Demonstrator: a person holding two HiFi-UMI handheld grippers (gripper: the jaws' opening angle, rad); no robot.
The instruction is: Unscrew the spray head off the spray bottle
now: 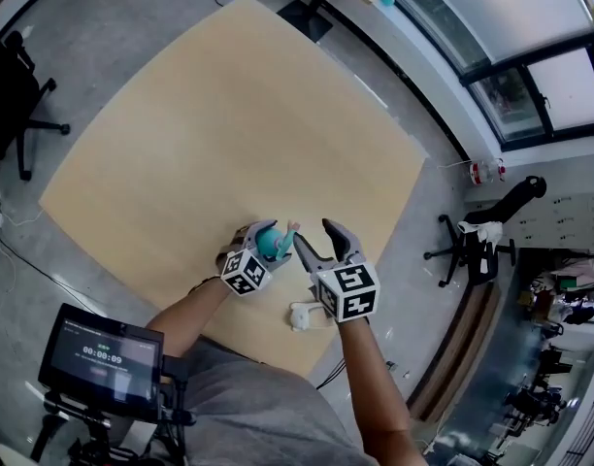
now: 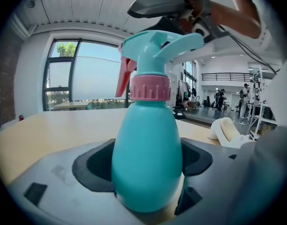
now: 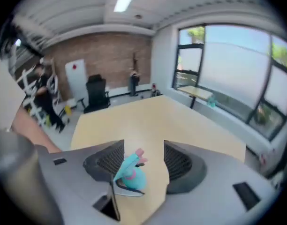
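Left gripper [image 1: 262, 234] clamped the spray bottle [image 2: 146, 158]; right gripper [image 1: 317, 236], jaws apart at its 3 o'clock, must next seize the spray head [image 2: 153, 43].

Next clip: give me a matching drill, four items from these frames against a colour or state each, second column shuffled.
Column one:
1. bottle body
2. collar ring
3. left claw
4. right claw

Column two:
A. open, gripping nothing
B. teal
C. closed on the bottle body
D. pink

Pairs: 1-B, 2-D, 3-C, 4-A
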